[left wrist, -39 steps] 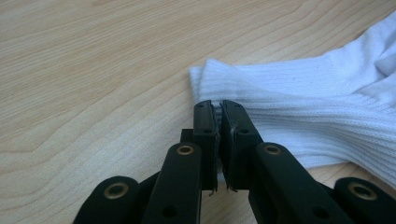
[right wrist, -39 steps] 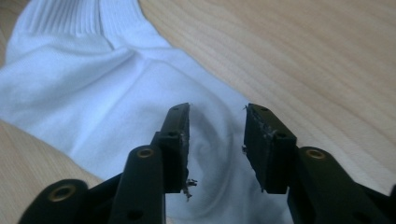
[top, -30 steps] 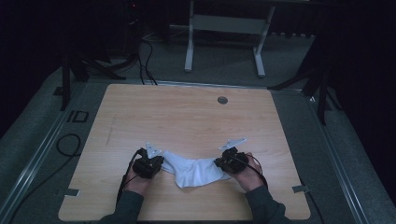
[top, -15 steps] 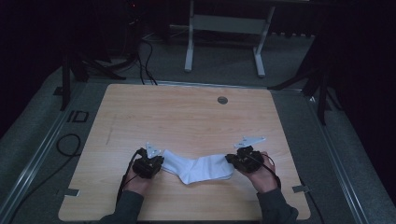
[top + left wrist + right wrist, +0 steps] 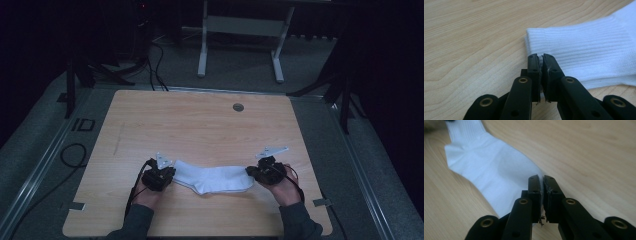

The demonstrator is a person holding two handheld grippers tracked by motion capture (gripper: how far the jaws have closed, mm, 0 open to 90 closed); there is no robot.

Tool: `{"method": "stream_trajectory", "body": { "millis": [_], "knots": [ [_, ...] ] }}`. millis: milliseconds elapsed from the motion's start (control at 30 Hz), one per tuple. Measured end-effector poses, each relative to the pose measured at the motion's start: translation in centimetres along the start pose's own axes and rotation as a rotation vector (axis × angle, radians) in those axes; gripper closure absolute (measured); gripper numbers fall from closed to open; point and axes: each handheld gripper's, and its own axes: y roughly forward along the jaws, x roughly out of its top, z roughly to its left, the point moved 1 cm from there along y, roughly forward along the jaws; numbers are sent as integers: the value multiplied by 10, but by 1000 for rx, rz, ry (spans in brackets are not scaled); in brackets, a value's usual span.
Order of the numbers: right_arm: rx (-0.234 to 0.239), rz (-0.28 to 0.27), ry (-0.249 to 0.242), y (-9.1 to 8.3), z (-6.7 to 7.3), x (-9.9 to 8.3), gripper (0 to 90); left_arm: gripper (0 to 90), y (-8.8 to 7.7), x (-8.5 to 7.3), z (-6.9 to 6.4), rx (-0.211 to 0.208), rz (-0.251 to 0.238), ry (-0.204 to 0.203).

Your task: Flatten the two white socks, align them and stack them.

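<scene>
White sock flat on the wooden table, low in the high view and a little left of centre along the near edge, stretched sideways with cuff at left and toe at right, heel bulging toward the bottom. In the left gripper view, ribbed cuff across the upper right of the frame, folded edge pointing left. In the right gripper view, smooth foot part running from the upper left corner down to the middle. Left gripper clamped on the cuff's edge, a sliver of white fabric pinched between the two black pads. Right gripper likewise clenched on the toe end, cloth caught in the narrow slit between its pads. In the high view, left gripper touching the sock's left end, right gripper at its right end, each topped by a grey three-cornered plate, hands and dark sleeves entering from the bottom edge. Small round grommet in the tabletop well above. Black cable looping on the grey floor at left.
</scene>
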Motion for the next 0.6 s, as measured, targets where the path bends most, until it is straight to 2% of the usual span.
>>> {"method": "stream_trajectory", "body": {
  "millis": [200, 367, 600],
  "knots": [
    [7, 39, 28, 21, -5, -7, 813, 847, 0, 0, 0, 2, 0, 2],
    [1, 48, 53, 28, -11, -9, 780, 847, 0, 0, -1, 2, 1, -1],
    [-16, 70, 53, 37, -13, -12, 762, 846, -1, 0, -1, -5, 1, -6]
  ]
}}
